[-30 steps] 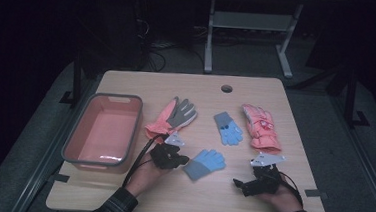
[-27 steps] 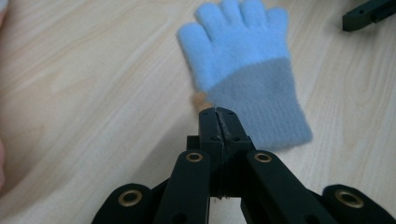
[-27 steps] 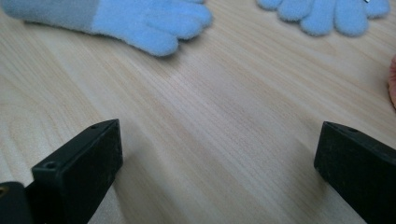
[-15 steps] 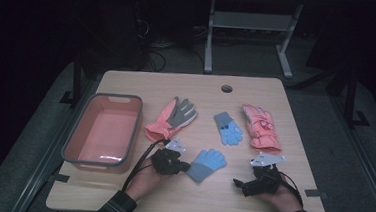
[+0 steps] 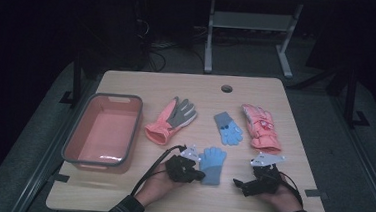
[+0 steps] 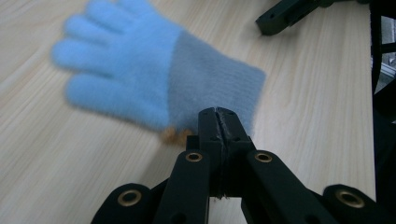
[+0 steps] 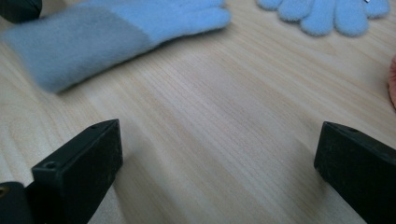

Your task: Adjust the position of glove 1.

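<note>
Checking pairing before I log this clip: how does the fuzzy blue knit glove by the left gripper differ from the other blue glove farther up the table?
The fuzzy blue knit glove lies near the table's front edge, at the tips of the shut left gripper; the other blue glove lies mid-table, apart from both grippers. The near glove's fingers point away from the person; the far glove's point toward the person. Both lie flat, with light blue fingers and greyer cuffs.

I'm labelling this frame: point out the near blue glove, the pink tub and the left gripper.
near blue glove point(image 5: 212, 164): high view, palm.
pink tub point(image 5: 73, 141): high view, left rim.
left gripper point(image 6: 218, 122): left gripper view, shut jaw tips at the glove's cuff.
</note>
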Demonstrator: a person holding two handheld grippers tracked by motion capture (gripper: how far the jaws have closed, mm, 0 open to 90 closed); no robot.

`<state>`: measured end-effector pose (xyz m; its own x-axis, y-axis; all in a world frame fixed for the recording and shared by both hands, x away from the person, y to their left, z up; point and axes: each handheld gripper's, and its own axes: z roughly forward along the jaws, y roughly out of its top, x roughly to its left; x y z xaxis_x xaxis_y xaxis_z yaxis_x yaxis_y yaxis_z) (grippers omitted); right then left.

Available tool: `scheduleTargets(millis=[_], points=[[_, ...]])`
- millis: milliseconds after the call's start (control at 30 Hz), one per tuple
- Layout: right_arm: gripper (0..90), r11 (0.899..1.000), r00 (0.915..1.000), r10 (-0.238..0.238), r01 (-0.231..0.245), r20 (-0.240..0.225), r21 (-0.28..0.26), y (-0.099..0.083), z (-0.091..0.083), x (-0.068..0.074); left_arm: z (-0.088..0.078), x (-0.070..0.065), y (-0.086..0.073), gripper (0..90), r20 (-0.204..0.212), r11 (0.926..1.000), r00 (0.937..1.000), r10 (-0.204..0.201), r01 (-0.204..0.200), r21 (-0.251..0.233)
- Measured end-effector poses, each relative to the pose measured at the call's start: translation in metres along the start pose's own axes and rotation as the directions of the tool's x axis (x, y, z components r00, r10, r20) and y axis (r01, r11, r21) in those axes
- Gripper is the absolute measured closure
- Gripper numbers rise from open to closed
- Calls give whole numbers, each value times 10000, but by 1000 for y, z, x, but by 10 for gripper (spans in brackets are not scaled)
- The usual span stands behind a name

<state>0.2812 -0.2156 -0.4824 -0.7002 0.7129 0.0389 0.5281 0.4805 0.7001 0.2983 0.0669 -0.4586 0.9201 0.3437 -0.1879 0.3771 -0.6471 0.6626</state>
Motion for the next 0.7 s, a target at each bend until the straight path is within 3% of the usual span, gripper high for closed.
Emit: scheduleTargets(millis=[400, 700], points=[[5, 10000, 10000, -16, 16, -10, -2, 0, 0, 0, 28, -4, 21, 885, 111, 9986, 9986, 515, -514, -78], [5, 10000, 10000, -15, 15, -9, -3, 0, 0, 0, -3, 8, 6, 774, -678, 9987, 9969, 402, -421, -272]])
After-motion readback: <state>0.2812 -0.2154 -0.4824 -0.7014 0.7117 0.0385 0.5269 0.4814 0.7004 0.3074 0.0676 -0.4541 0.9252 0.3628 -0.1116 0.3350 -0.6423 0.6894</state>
